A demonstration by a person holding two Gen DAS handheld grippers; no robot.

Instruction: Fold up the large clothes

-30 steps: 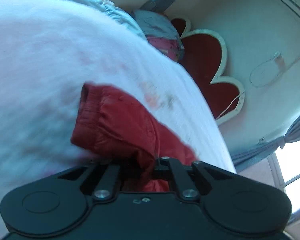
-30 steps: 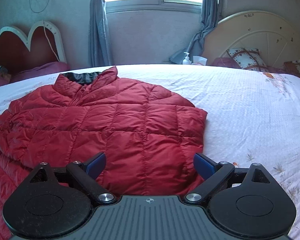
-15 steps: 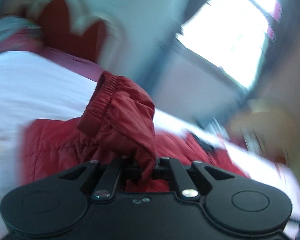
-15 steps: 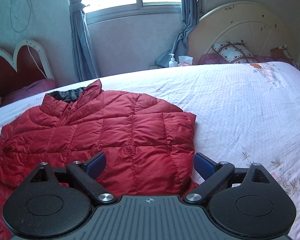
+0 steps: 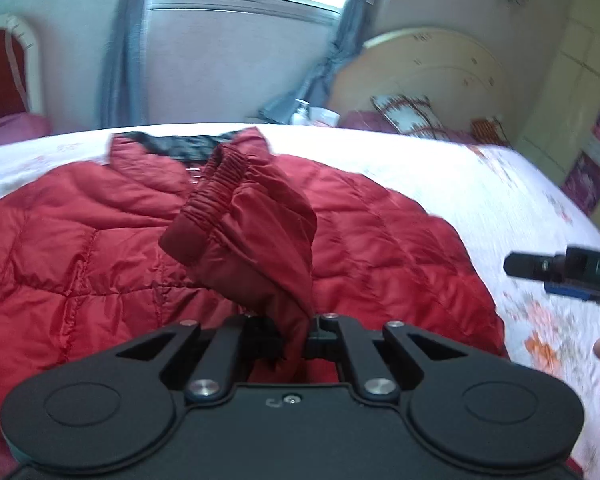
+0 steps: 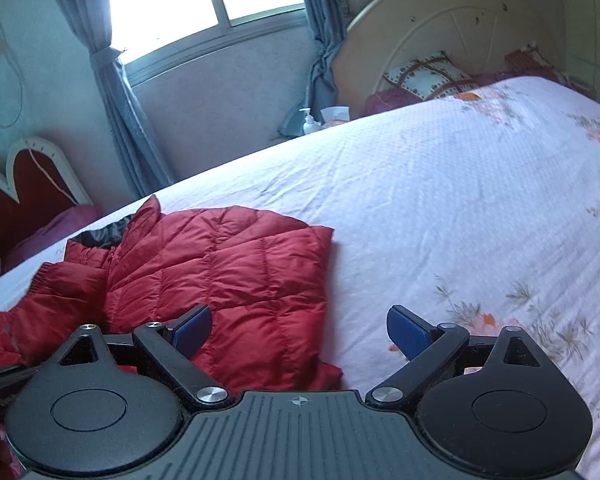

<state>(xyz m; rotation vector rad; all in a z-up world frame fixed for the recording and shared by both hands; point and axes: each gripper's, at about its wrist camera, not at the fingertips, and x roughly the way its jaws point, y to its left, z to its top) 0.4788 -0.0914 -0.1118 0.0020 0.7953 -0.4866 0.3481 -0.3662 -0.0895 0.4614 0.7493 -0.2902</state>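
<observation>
A red quilted puffer jacket (image 5: 380, 240) lies spread on the bed, collar with dark lining toward the window; it also shows in the right wrist view (image 6: 228, 276). My left gripper (image 5: 294, 334) is shut on the jacket's sleeve (image 5: 244, 232), holding the elastic cuff raised over the jacket's body. My right gripper (image 6: 300, 330) is open and empty, low over the jacket's right edge and hem; it shows at the right edge of the left wrist view (image 5: 564, 270). The lifted sleeve shows at the left of the right wrist view (image 6: 60, 292).
The bed has a white floral sheet (image 6: 480, 208). A cream round headboard (image 6: 440, 28) with pillows stands at the back right. A heart-shaped red headboard (image 6: 28, 184) is at the left. A window with grey curtains (image 6: 112, 92) and a pump bottle (image 6: 309, 121) are behind the bed.
My left gripper has swung the held sleeve from out over the bare sheet to above the jacket's body. My right gripper has shifted right and tilted, staying open.
</observation>
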